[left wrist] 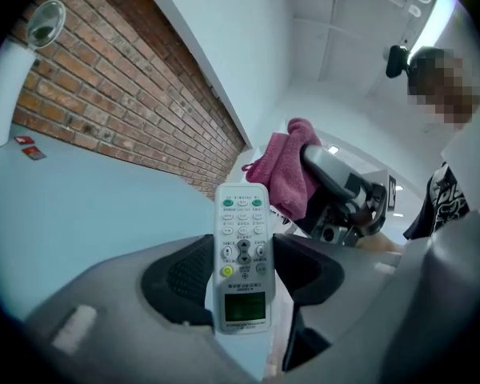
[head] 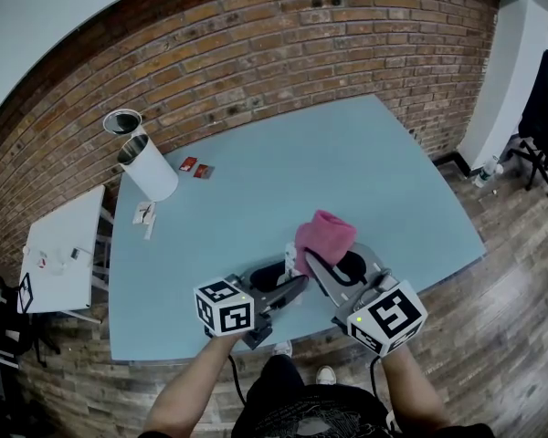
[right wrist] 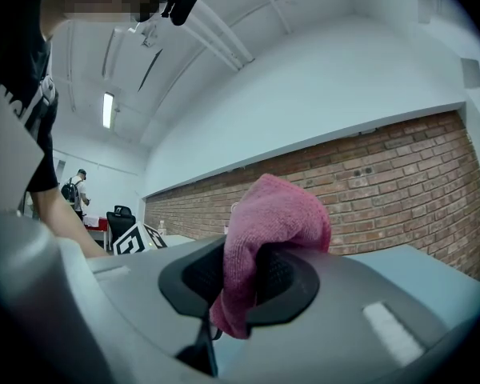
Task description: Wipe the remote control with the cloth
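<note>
A white remote control stands upright between the jaws of my left gripper, buttons and small screen facing the camera, and the pads press its long sides. In the head view only a sliver of the remote shows at the left gripper, just above the blue table's near edge. My right gripper is shut on a pink cloth, which bunches up over its jaws. The cloth hangs right beside the remote's top, to its right and slightly beyond; whether they touch I cannot tell.
A white cylinder lies tilted at the table's far left, with two small red cards and a white scrap near it. A small white side table stands left. A brick wall runs behind, and a black chair is far right.
</note>
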